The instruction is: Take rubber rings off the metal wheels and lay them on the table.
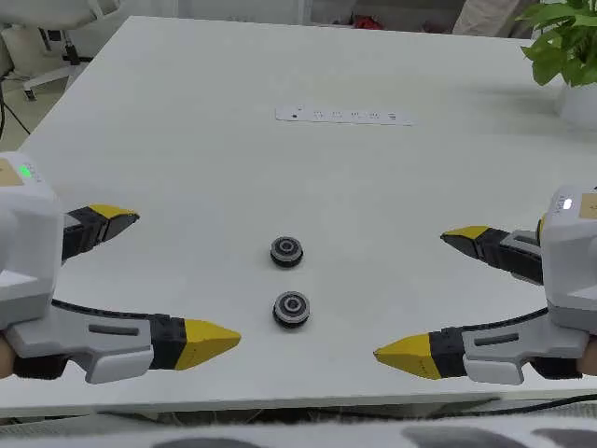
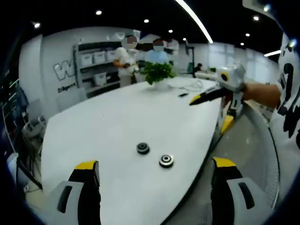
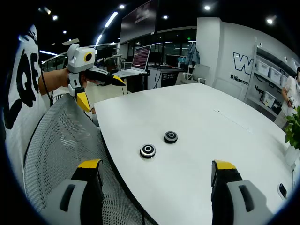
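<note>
Two small round metal wheels sit close together, not touching, on the broad white worktop [image 1: 187,140] near its front edge: the farther wheel [image 1: 286,251] and the nearer wheel [image 1: 292,309]. Each wears its black rubber ring [image 1: 274,251], so by my reckoning no ring is off yet.

The left gripper [image 1: 173,277] and the right gripper [image 1: 424,294] hang on either side of the pair, well apart from them. Their yellow-tipped fingers [image 1: 210,338] are spread wide and hold nothing. It looks like a ready stance. With the wheels between the two tools, one could pin a wheel while the other peels its ring. Neither is aimed at a particular wheel.

The head view gives the plan of it, with a long white power strip [image 1: 343,116] lying farther back on the worktop. The left gripper view looks across the wheels to a leafy green potted plant [image 2: 158,72] at the far end, with people [image 2: 124,63] standing beyond it. The right gripper view looks the opposite way. It shows a grey mesh surface [image 3: 51,140], likely a chair back, at the worktop's edge, and a lit screen [image 3: 141,56] behind.
</note>
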The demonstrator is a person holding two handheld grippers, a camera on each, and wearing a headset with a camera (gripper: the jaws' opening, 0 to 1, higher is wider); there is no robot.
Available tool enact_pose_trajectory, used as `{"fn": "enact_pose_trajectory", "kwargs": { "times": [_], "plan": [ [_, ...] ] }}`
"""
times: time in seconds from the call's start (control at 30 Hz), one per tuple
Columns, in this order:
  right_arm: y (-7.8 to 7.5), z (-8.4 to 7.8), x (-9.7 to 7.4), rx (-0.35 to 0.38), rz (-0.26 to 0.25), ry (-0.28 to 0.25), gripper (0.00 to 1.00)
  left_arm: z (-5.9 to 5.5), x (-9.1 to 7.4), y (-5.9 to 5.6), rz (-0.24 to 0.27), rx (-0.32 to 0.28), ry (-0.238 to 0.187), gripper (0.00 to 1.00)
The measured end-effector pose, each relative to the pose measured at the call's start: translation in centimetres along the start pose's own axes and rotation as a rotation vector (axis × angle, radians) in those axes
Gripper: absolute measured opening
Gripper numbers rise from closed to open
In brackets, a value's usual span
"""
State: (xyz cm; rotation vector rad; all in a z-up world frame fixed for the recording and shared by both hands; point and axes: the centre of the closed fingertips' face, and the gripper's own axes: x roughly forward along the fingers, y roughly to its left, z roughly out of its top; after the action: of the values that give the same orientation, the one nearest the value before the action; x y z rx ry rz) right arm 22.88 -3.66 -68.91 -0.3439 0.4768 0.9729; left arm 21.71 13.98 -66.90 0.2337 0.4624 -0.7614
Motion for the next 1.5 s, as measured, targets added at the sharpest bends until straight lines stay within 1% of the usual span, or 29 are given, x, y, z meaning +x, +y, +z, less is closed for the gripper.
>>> {"fn": "enact_pose_trajectory", "kwargs": {
  "times": [0.23,0.9,1.27,1.5],
  "plan": [
    [0.08,0.09,0.0,-0.001,0.003,-0.001,0.92,0.24,-0.13,0.04,0.005,0.013,-0.004,1.0],
    [-0.06,0.21,-0.04,-0.001,-0.001,-0.004,0.92,0.21,-0.11,-0.04,-0.001,0.014,-0.001,1.0],
    [-0.07,0.13,-0.04,0.0,0.004,-0.001,0.9,0.12,-0.03,-0.01,-0.003,0.016,0.004,1.0],
    [-0.18,0.0,0.03,0.004,0.005,0.012,0.91,0.1,0.11,-0.1,-0.01,0.018,0.006,1.0]
  ]
}}
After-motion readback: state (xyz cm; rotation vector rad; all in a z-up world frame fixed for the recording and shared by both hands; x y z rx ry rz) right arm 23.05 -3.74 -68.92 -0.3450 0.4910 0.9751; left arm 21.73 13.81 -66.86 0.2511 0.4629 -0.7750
